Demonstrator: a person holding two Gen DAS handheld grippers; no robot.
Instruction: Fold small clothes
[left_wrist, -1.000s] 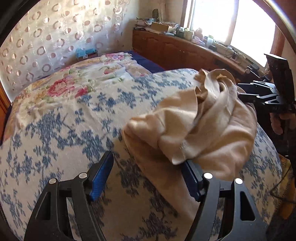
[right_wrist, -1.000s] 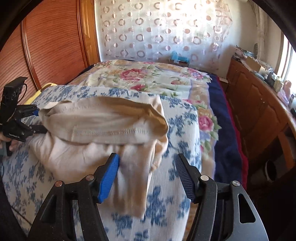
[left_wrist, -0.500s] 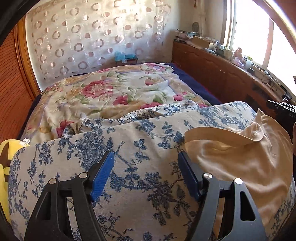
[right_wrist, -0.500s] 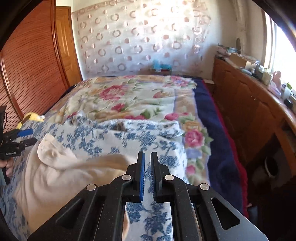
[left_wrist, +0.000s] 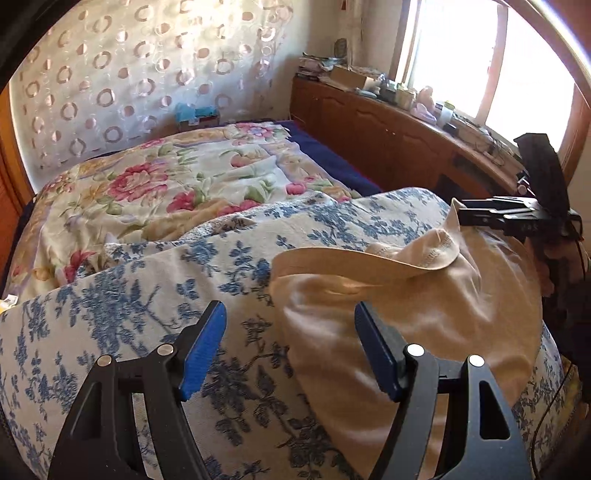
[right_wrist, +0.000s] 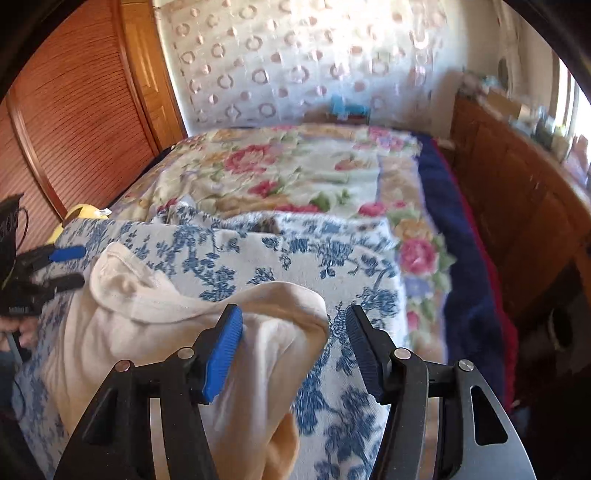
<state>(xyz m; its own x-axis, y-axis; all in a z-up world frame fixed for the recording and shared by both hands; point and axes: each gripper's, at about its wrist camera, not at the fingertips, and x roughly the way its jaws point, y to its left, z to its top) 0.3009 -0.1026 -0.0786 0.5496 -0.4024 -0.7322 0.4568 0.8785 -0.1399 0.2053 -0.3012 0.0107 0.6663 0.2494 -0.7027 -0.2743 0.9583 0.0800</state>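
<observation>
Left gripper (left_wrist: 290, 347), black frame with blue ribbed pads, angled downward, jaws standing wide apart, nothing pressed between the pads. Right gripper (right_wrist: 293, 349), same black-and-blue build, also angled downward, jaws opening, pads clear of any grip. Each gripper visible side-on from the other's camera, with part of a hand (right_wrist: 14, 328) wrapped round the handle below it.

Small cream garment (left_wrist: 424, 306), rumpled, hemmed edge folded over, lying on blue-flowered bedcover (left_wrist: 155, 295)
</observation>
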